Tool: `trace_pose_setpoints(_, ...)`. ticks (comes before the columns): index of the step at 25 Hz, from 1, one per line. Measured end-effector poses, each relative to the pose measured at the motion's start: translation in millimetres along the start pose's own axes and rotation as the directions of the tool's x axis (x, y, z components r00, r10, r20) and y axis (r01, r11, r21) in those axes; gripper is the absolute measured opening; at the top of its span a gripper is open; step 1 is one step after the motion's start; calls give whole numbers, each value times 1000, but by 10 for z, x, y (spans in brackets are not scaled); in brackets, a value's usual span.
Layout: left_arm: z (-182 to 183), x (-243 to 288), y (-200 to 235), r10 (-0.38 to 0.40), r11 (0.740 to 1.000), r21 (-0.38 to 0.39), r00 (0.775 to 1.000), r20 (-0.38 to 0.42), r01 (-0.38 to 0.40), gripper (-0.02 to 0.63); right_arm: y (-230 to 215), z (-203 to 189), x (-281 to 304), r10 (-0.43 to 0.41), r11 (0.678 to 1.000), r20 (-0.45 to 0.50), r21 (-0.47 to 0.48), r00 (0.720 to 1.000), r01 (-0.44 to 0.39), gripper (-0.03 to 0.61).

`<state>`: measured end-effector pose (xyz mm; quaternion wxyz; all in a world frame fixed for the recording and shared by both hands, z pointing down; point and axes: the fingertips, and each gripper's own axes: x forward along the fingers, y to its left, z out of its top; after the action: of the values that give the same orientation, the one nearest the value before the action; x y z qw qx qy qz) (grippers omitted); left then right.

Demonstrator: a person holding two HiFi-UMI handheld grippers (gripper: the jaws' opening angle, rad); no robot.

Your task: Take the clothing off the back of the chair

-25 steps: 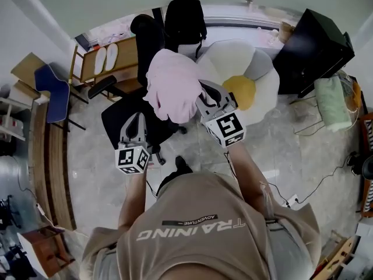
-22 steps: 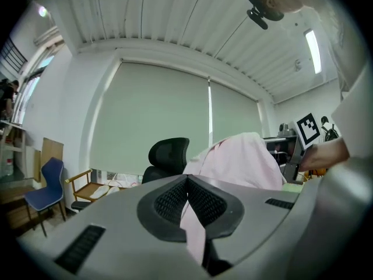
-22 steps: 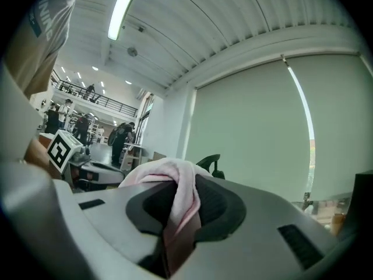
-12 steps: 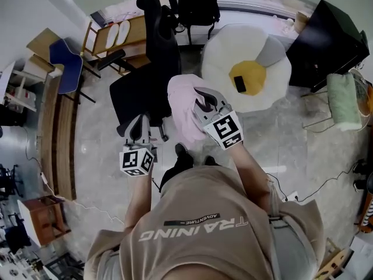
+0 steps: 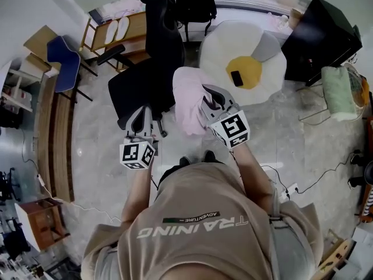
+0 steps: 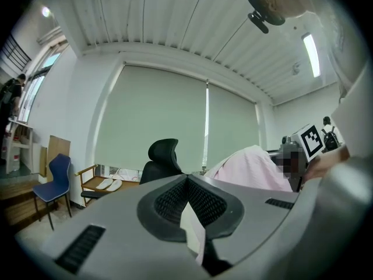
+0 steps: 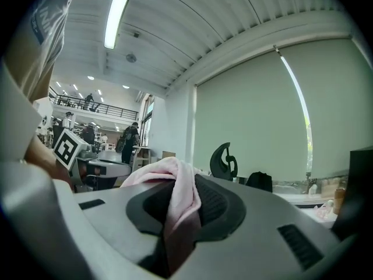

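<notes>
Removal step looks complete: the black office chair (image 5: 152, 51) has a bare back, and the pink garment (image 5: 187, 101) hangs clear beside its seat, clamped in my right gripper (image 5: 208, 93). My left gripper (image 5: 141, 114) is closed and empty. Next I need a set-down spot.

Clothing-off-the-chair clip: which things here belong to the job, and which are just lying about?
Job:
pink garment, pinched in the right gripper
black office chair, back bare
left gripper, jaws together

Lying about:
flower-shaped rug with a phone on it
blue chair
slippers
black backpack
green towel
</notes>
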<state>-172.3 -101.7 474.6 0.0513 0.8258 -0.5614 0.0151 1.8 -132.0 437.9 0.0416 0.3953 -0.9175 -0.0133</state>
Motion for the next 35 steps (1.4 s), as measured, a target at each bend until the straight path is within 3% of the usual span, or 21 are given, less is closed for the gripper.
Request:
trace_pose_setpoints(7, 67, -120, 169, -113, 993, 32, 994, 12, 113, 12, 191, 80, -93, -124, 992, 17, 28, 992, 123, 92)
trace_pose_setpoints(14, 59, -163, 135, -183, 983, 22, 983, 23, 182, 12, 385, 97, -143, -168, 985, 19, 37, 986, 167, 92)
trace_pose_setpoints(35, 337, -158, 21, -113, 993, 39, 989, 96, 109, 12, 355, 213, -267, -66, 998, 40, 11, 997, 65, 92)
